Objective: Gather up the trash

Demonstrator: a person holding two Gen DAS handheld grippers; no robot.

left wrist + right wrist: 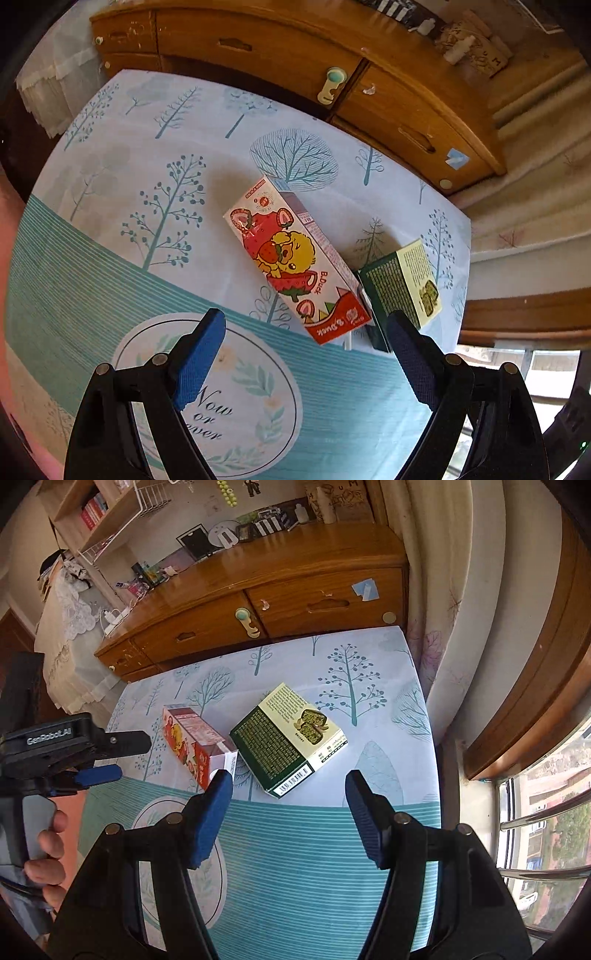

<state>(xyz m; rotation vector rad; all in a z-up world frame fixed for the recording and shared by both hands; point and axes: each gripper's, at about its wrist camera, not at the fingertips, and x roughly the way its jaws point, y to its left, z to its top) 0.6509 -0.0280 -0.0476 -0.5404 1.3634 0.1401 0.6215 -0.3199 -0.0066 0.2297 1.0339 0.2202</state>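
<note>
In the left wrist view, the left gripper (306, 354) stands wide with nothing between its blue pads. Directly ahead of it lies the strawberry drink carton (293, 258), flat on the tree-print tablecloth (110, 206), its long axis running from the far middle of the table toward the near right. Touching its near end is the green snack box (402, 286), close to the table's right edge. That carton looks the left hand's natural target.

In the right wrist view, the right gripper (288, 812) is also spread and empty. The green snack box sits just beyond its tips, lying diagonally toward the far right corner, the carton against its left side. The left gripper hangs at the table's left edge, a hand (48, 849) on its grip.

Counted: two pieces of trash, two grippers, no bin visible.
</note>
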